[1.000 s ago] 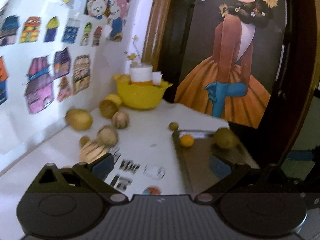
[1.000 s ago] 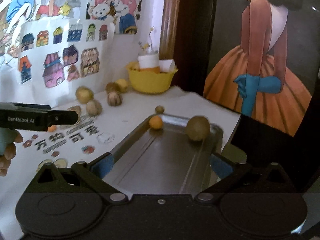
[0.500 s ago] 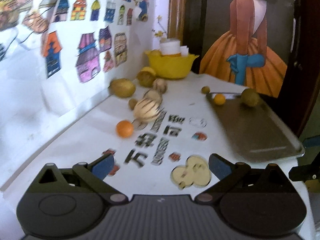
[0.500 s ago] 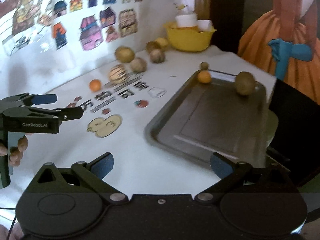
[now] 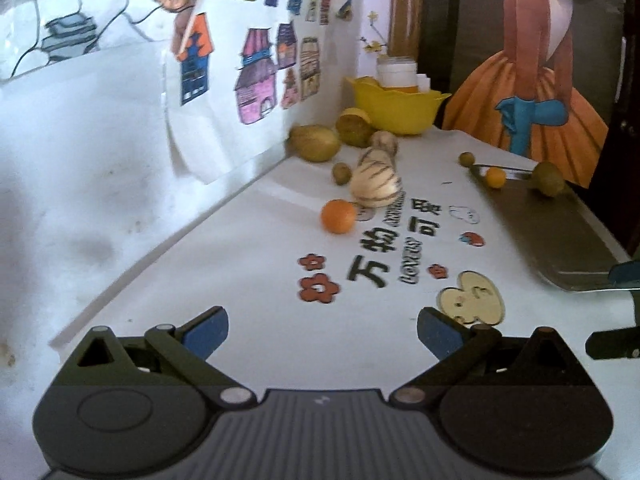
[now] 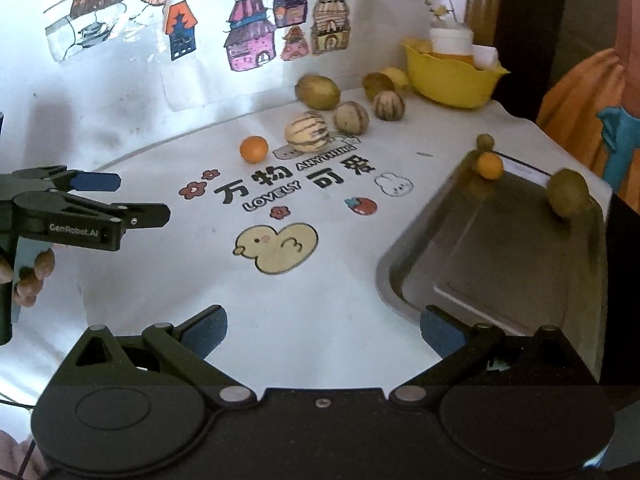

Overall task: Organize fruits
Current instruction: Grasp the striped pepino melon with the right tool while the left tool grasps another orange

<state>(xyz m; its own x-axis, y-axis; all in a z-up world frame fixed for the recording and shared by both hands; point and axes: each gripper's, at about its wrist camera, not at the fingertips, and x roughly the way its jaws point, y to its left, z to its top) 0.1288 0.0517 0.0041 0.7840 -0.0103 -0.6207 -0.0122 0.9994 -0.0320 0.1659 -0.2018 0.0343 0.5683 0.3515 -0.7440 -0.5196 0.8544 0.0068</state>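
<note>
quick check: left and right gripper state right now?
Left gripper: open, holding nothing, above the bare tabletop.
Right gripper: open, holding nothing, near the metal tray's front corner.

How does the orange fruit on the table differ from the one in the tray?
The orange on the table lies on the white cloth beside the striped melon; the orange in the tray sits at the metal tray's far corner. The table one looks larger. Both are round, orange and ungripped.

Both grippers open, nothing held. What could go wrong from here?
1. The green fruit and small orange sit loose at the far end of the metal tray; a bumped tray could set them rolling.
2. The tray lies by the table's right edge.
3. The orange touches the striped melon; gripping one may nudge the other.
</note>
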